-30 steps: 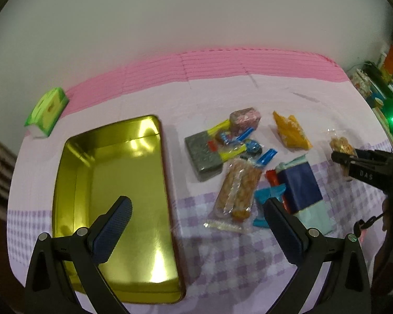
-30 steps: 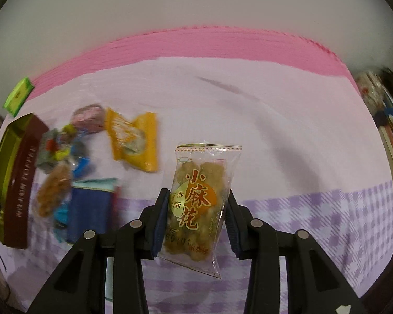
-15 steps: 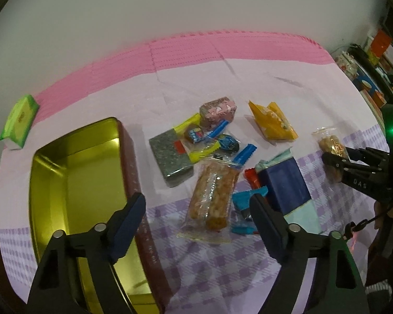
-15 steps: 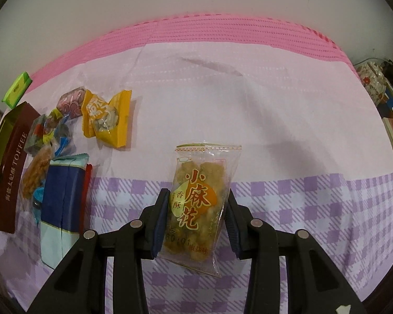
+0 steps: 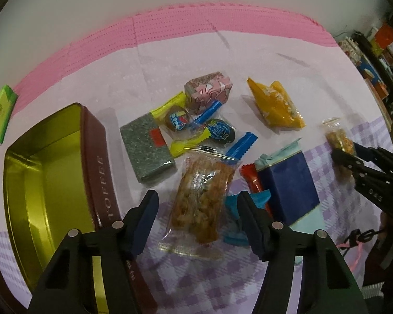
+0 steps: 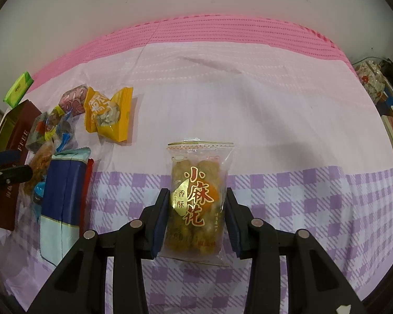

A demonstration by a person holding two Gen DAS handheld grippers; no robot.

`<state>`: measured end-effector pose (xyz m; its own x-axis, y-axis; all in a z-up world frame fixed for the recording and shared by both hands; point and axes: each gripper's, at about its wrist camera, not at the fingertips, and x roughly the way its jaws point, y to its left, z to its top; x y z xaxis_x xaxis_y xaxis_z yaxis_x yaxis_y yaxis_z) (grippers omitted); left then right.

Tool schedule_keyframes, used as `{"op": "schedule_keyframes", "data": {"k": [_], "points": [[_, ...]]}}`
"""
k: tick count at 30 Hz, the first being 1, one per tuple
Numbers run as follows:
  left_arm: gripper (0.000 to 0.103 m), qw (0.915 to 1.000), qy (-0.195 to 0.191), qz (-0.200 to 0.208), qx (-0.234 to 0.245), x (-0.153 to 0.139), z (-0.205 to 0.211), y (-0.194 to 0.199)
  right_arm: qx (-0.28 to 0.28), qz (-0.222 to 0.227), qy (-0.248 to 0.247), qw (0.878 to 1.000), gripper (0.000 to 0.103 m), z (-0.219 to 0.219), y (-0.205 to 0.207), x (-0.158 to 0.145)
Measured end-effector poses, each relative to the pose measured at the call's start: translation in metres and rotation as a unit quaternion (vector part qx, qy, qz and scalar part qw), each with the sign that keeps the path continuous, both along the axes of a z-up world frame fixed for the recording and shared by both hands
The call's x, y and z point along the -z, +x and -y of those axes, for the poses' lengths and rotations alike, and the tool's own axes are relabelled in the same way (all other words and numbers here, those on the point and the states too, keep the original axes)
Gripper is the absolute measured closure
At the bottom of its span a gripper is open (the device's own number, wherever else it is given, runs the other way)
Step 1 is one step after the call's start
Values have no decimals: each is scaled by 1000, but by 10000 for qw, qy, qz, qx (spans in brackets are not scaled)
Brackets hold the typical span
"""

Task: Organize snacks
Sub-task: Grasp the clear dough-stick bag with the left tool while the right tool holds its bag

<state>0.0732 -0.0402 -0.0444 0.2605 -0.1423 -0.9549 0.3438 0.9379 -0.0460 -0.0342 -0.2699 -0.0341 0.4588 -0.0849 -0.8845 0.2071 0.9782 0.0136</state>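
Snacks lay in a loose cluster on the pink and lilac-checked tablecloth [image 5: 186,52], just right of an open gold-lined toffee tin [image 5: 47,172] with dark red walls. Beyond the tin's far left corner sat a small green box [image 5: 0,113], apart from the rest. Beside the tin lay a grey speckled block [image 5: 146,147], then small yellow and blue wrapped candies [image 5: 196,125] with a pink patterned packet [image 5: 209,91] behind them. A clear bag of fried twists [image 5: 201,198] lay lengthwise in the middle of the cluster. The left gripper [image 5: 196,222] hung over that bag's near end; its jaws had just been closing and stood about half open, with the bag below and between them, the pads not pressing on it. Right of the bag came a small teal wrapper [image 5: 259,198], a red wrapper [image 5: 251,180] and a navy and pale blue packet [image 5: 288,185], touching one another. An orange wrapped snack [image 5: 277,107] lay further back, apart. Farthest right, the right gripper [image 6: 196,217] was clamped narrowly on a clear packet with red Chinese lettering [image 6: 196,198], both pads against its sides, held above the checked part of the cloth, well apart from the cluster.
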Motion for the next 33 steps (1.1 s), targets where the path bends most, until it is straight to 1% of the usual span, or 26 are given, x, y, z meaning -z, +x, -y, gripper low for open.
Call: {"op": "schedule_keyframes", "data": {"k": [3, 7, 11, 14, 18, 29, 33], "points": [[45, 9999, 29, -90, -81, 7, 1, 5, 5, 6, 22, 10000, 65, 0, 0, 0], [47, 9997, -5, -193, -153, 13, 3, 9, -7, 8, 18, 10000, 63, -1, 0, 0], [48, 9997, 39, -213, -143, 17, 7, 10, -13, 14, 12, 10000, 63, 0, 0, 0], [54, 9995, 35, -265, -190, 23, 11, 12, -23, 12, -1, 10000, 63, 0, 0, 0], [61, 9995, 32, -224, -216, 22, 13, 11, -23, 13, 0, 10000, 63, 0, 0, 1], [61, 9986, -181, -342, -372, 17, -6, -1, -24, 9, -16, 10000, 62, -1, 0, 1], [61, 9987, -248, -269, -361, 11, -7, -7, -24, -3, -38, 10000, 62, -2, 0, 1]]}}
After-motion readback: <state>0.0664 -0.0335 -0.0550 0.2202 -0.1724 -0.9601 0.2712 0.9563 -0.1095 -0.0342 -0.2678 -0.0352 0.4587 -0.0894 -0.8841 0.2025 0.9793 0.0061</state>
